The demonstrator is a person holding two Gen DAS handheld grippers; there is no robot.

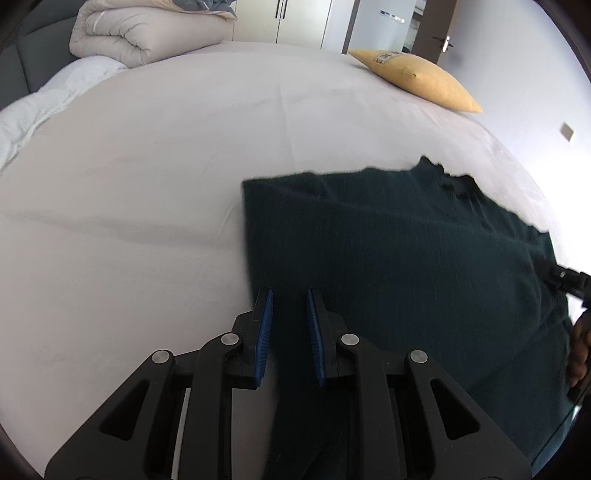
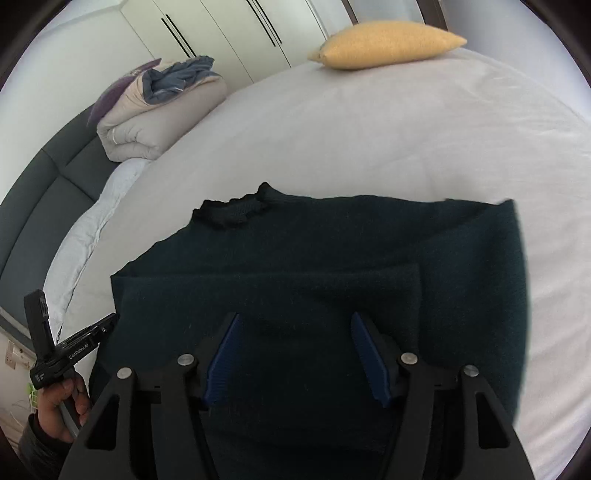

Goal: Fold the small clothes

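Observation:
A dark green knitted sweater lies on the white bed sheet, partly folded, with its frilled collar toward the headboard and one sleeve folded across its body. My left gripper is open over the sweater's near left edge, holding nothing. My right gripper is wide open above the sweater's lower middle, holding nothing. The left gripper also shows in the right wrist view at the sweater's left edge. The right gripper's tip shows at the far right of the left wrist view.
A yellow pillow lies at the far side of the bed. A folded beige duvet with blue cloth on top sits by the dark grey headboard. A white blanket lies along the bed edge. White wardrobe doors stand behind.

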